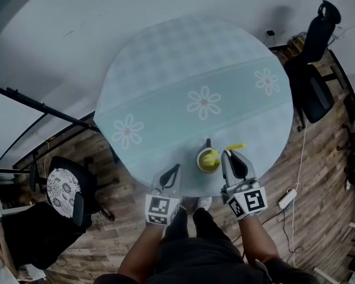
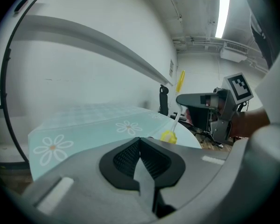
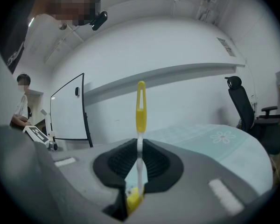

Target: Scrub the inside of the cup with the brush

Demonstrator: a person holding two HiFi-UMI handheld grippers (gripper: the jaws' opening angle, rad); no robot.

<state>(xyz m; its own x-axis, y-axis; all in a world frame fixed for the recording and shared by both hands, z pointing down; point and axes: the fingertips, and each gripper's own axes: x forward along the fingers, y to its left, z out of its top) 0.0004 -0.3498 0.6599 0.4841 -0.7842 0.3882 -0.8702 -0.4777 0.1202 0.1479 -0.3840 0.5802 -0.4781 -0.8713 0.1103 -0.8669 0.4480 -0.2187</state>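
A: Right gripper [image 3: 139, 143] first. Its jaws are pinched tight on the white shaft of the brush [image 3: 140, 107]. The yellow handle end stands straight up above the pads, and the yellow bristle head hangs below them.

B: And the left gripper [image 2: 140, 142]?

A: Jaws pressed fully together, ribbed pads meeting, nothing between them. It hangs at the near edge of the table [image 1: 183, 70], left of the cup and apart from it.

B: Where's the cup [image 1: 199, 163]?

A: From the head view it's upright on the table, close to the near edge and just right of the middle. Its dark handle points toward the far edge. The brush's yellow head is down inside it, and the shaft leans up and out toward the right gripper, which is just beside the cup's right side.

B: Anything further out?

A: The round table wears a pale green cloth printed with daisies [image 1: 204, 103]. A dark office chair [image 1: 313, 93] stands off the table's right edge, and another chair with a patterned seat [image 1: 62, 188] off the left, both on the wood floor [image 1: 307, 170].
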